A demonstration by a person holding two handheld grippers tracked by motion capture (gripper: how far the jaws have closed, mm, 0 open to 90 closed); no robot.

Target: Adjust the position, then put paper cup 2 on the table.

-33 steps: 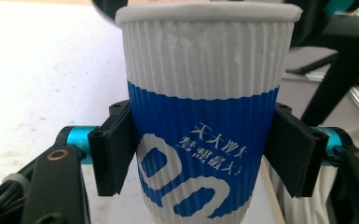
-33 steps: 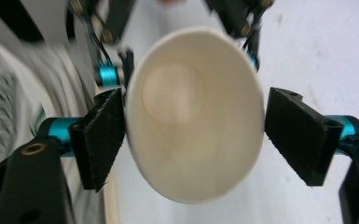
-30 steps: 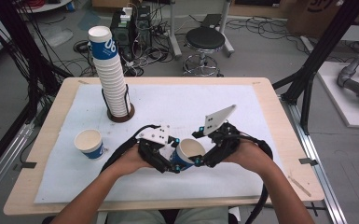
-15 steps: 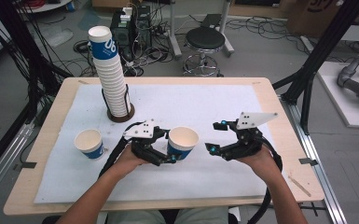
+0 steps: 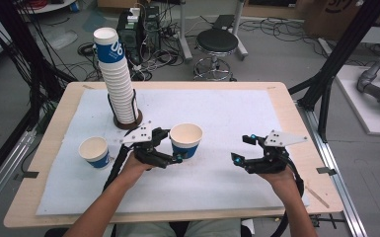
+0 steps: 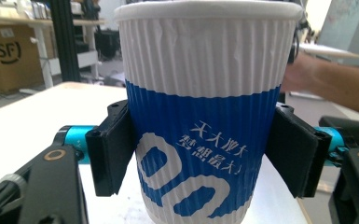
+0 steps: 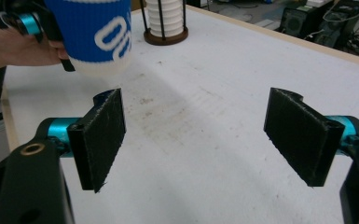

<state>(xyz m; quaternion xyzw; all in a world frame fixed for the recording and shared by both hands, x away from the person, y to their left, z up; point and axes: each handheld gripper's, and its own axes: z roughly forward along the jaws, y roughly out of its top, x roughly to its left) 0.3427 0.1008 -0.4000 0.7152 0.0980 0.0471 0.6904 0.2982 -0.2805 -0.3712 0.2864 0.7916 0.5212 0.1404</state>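
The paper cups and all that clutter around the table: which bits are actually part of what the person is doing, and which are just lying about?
In use:
- blue-and-white cup, clamped in the left tongs
- right tongs, open, holding nothing
- second cup standing on the table
- cup stack in its holder

Just lying about:
- black stool
- floor cables
- cardboard box

Two loose blue-and-white ribbed paper cups: one (image 5: 186, 139) up in the air, one (image 5: 94, 151) standing near the table's left edge. One tall stack of white paper cups (image 5: 117, 81) near the far edge. Two tongs.
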